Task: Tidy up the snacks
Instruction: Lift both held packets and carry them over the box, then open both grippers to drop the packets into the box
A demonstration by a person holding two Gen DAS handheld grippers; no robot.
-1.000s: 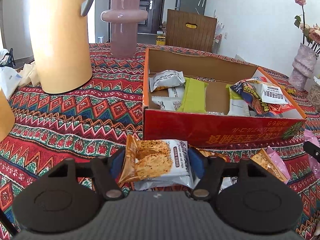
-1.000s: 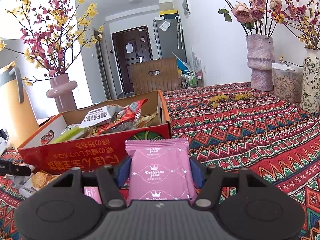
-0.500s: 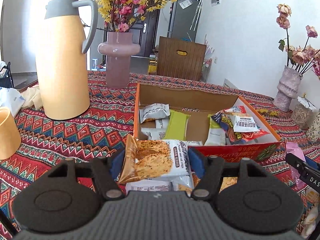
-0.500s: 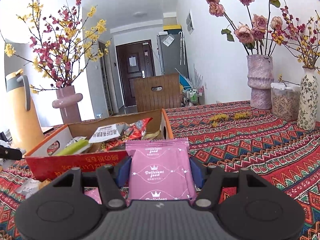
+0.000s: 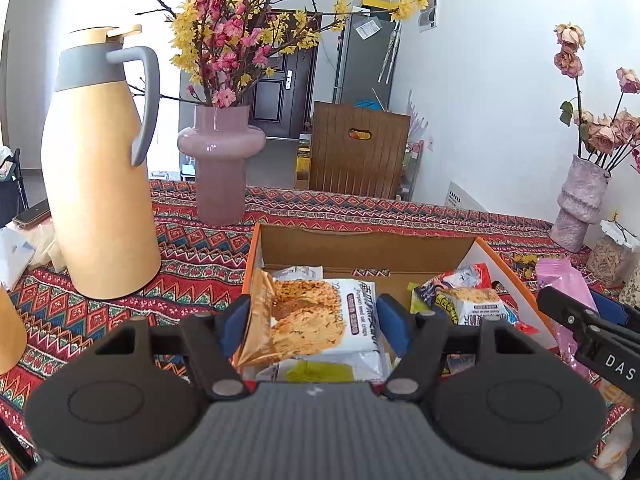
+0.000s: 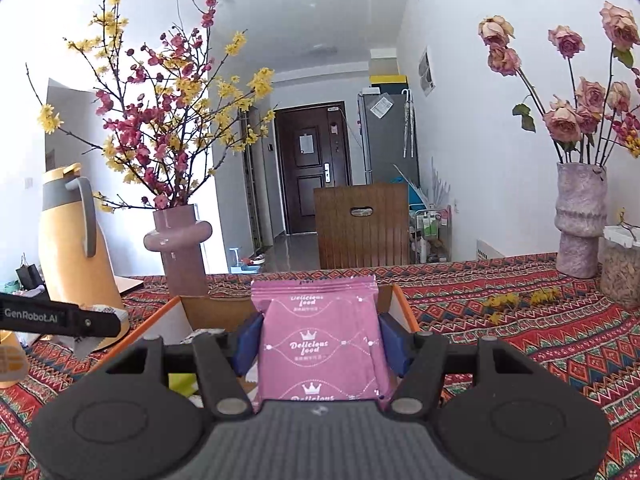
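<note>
In the lower centre of the left wrist view, the left gripper (image 5: pixel 313 320) pinches an oat crisp packet (image 5: pixel 316 318) between its blue pads, holding it over the near edge of the open cardboard box (image 5: pixel 360 246), where other snack packets (image 5: pixel 466 300) lie at centre right. In the lower centre of the right wrist view, the right gripper (image 6: pixel 320 340) clamps a pink snack pouch (image 6: pixel 320 340) upright in front of the box, whose orange rim shows behind it, with the yellow thermos jug (image 5: pixel 100 180) at the left of both frames
</note>
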